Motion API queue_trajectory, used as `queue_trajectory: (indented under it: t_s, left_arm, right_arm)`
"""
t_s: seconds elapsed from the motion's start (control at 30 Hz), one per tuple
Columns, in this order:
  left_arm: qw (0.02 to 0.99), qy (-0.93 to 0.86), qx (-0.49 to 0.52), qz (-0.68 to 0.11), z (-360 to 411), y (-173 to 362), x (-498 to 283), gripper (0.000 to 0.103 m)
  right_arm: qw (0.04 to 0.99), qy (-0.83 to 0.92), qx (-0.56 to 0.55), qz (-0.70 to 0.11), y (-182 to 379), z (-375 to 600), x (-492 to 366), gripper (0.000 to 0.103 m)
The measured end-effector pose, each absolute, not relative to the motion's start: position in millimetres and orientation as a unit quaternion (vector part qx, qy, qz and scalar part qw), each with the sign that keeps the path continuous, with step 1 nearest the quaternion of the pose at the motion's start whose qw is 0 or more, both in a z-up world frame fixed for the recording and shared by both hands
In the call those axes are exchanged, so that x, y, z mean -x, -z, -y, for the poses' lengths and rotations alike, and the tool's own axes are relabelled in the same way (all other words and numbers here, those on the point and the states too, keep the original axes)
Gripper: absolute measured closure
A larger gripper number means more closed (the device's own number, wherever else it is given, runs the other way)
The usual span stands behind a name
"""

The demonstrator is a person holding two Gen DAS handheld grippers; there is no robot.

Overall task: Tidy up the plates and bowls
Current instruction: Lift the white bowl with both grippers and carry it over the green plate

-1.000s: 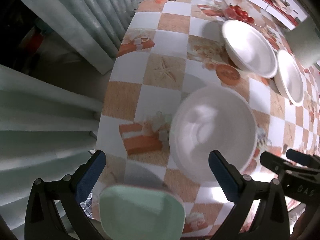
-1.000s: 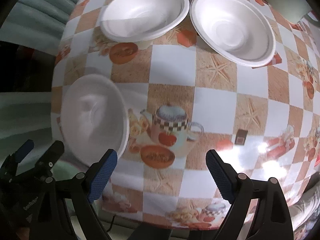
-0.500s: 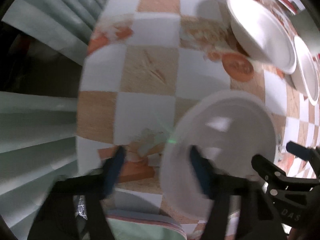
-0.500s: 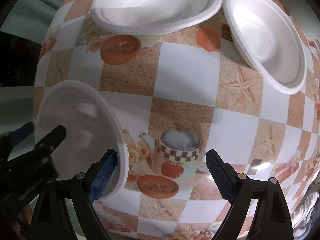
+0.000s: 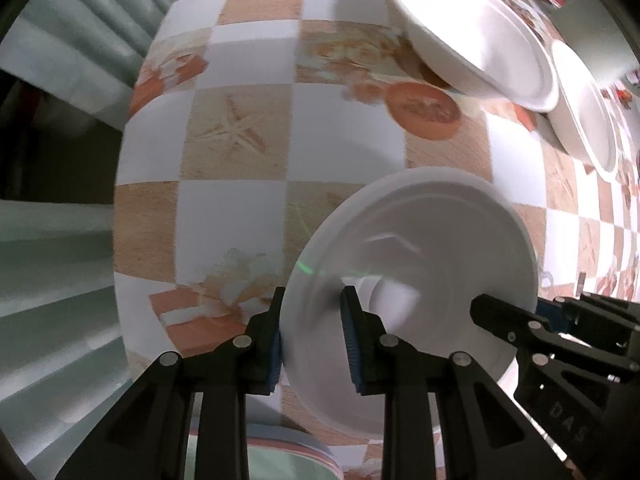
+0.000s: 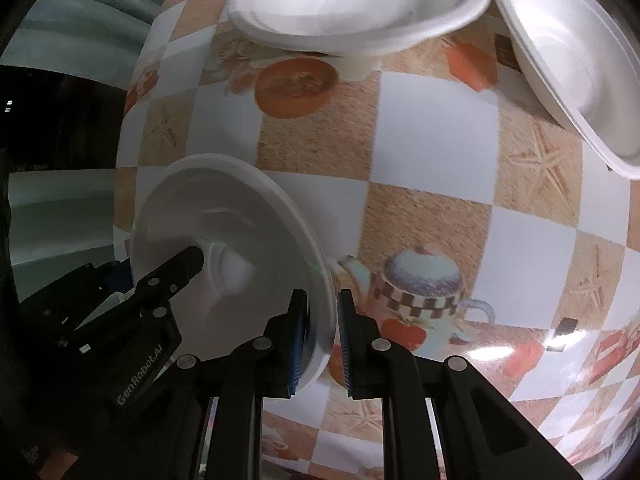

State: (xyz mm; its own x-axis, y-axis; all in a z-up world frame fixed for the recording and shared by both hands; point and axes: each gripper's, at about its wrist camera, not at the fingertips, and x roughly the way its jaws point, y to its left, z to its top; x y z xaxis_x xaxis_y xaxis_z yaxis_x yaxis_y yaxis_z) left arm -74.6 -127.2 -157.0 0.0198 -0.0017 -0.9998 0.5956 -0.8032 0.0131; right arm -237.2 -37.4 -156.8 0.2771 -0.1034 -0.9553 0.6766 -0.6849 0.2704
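Both tools are closing on opposite rims of the nearest white foam bowl (image 5: pixel 420 264): the left tool (image 5: pixel 312 320) pinches its near-left rim, the right tool (image 6: pixel 322 328) its right rim. Judged step: lifting it off the checkered bench (image 6: pixel 432 152), then nesting it into the white foam bowls ahead (image 6: pixel 352 4).

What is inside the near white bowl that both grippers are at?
The near bowl holds no food or dish: only one finger of the closing left gripper and one of the closing right gripper reach over its rim. The tablecloth under it is covered.
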Motion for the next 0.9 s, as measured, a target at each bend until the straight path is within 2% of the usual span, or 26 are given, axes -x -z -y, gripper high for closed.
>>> queue_trajectory:
  t_s: [0.57,0.9]
  left_arm:
    - [0.139,0.678,-0.701,-0.172,2,170,93,0.075]
    - [0.093,0.669,-0.722,-0.148,-82,178,74,0.075]
  right_arm:
    - [0.283,0.574,-0.747,-0.181,168,-77,261,0.086]
    - [0.261,0.567,-0.761,-0.176,178,-130,266,0.086]
